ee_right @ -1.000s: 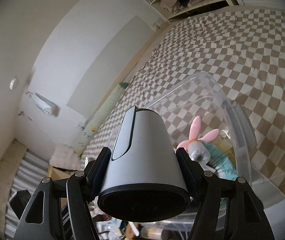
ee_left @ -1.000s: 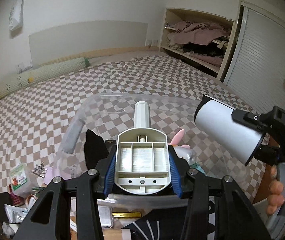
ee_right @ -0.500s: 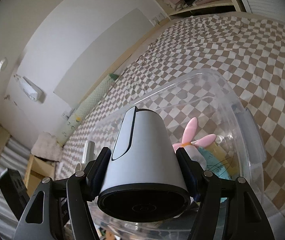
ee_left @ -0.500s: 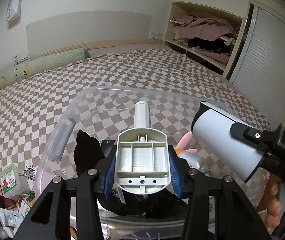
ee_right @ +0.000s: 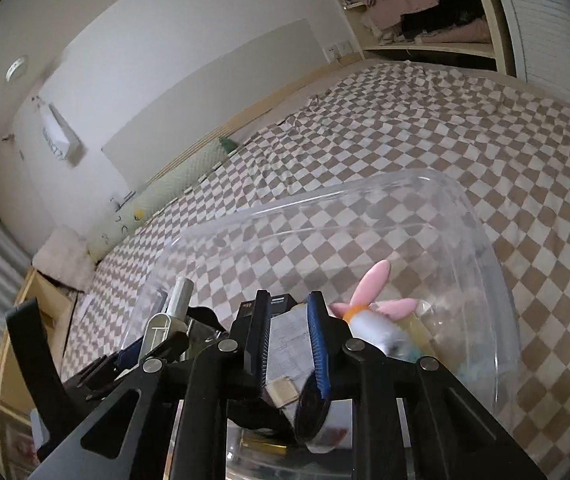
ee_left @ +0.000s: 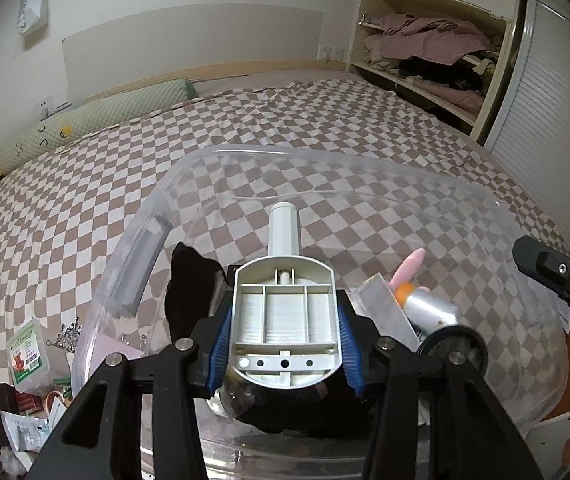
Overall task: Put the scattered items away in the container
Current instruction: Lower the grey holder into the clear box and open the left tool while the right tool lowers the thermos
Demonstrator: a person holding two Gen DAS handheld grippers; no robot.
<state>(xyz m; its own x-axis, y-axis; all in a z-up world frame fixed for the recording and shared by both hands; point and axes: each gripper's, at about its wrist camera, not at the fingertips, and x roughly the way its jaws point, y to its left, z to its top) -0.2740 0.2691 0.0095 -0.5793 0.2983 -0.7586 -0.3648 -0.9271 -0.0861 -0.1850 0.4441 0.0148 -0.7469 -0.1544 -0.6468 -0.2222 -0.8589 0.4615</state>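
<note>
My left gripper is shut on a white plastic stand with a round post, held over the clear plastic bin. The stand also shows at the left of the right wrist view. My right gripper is open and empty over the bin. The white cylindrical speaker lies in the bin just below its fingers, and shows in the left wrist view. A pink-eared bunny toy and black cloth lie inside.
The bin sits on a checkered bed. Loose packets, a green box and small clutter lie left of the bin. A bolster pillow lies along the headboard. An open closet stands at the far right.
The right gripper has opened and let go of the white speaker, which dropped into the bin. The left gripper moved forward over the bin, still holding the stand.
</note>
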